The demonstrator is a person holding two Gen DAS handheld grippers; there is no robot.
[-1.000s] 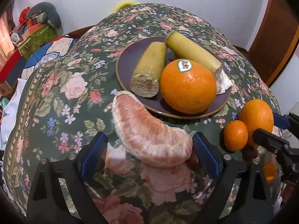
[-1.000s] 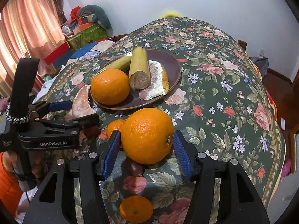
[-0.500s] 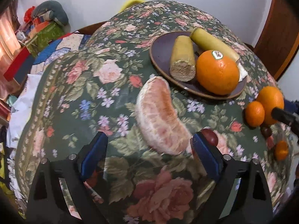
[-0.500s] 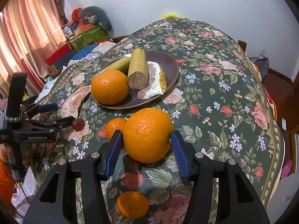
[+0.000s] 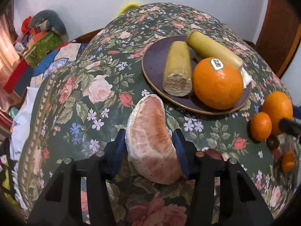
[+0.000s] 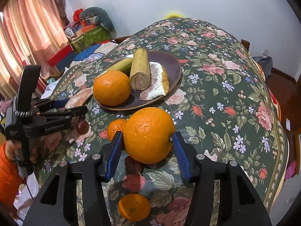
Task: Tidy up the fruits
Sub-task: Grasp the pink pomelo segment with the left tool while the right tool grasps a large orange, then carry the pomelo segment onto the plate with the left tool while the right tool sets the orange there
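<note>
A peeled pink pomelo segment [image 5: 150, 146] lies on the floral tablecloth just in front of the dark plate [image 5: 156, 64]. My left gripper [image 5: 149, 134] is closing on it, and both blue pads touch its sides. The right gripper [image 6: 147, 137] is shut on a big orange [image 6: 148, 133], held just above the cloth. On the plate are a stickered orange [image 5: 218, 82], two banana pieces [image 5: 177, 71] and a pomelo piece [image 6: 157, 82]. In the right wrist view the left gripper [image 6: 77, 105] is at the left, beside the plate.
A small mandarin [image 6: 116, 128] sits behind the held orange and another mandarin [image 6: 134, 207] lies nearer. Two dark round fruits [image 6: 82, 127] [image 6: 132, 166] rest on the cloth. Boxes and bedding [image 6: 88, 35] are piled beyond the table's left edge. An orange sleeve [image 6: 7, 169] shows at lower left.
My left gripper's wide jaws have drawn in onto the sides of the pomelo segment. The right gripper keeps its hold on the big orange and has not moved.
</note>
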